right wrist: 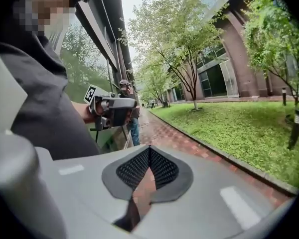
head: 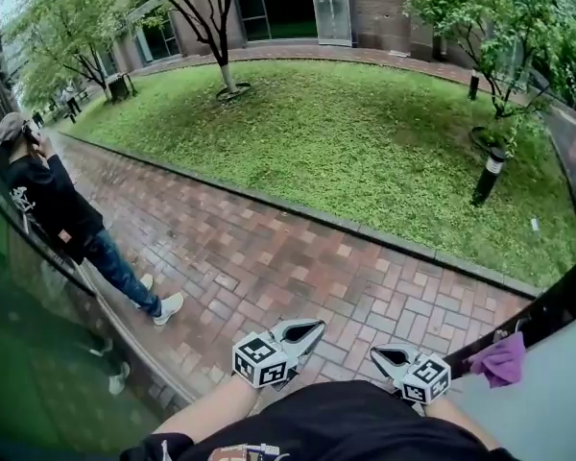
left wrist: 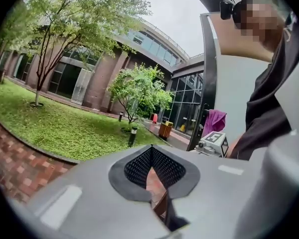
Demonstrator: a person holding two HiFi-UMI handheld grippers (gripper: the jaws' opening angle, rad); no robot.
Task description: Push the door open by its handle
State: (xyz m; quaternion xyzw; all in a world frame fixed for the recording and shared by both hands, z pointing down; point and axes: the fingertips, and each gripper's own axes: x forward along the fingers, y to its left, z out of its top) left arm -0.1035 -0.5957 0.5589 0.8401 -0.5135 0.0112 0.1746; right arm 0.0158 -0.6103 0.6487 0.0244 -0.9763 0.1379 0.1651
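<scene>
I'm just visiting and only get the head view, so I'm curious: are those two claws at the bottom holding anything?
Observer: No. The left gripper view shows the left claw closed, with nothing between its jaws.
Visitor: And the other one?
Observer: The right gripper view shows the right claw the same way: tips together and empty.
Visitor: What is that purple thing at my right?
Observer: In the left gripper view it is a purple cloth hanging against a dark upright bar at the edge of the pale door panel.
</scene>
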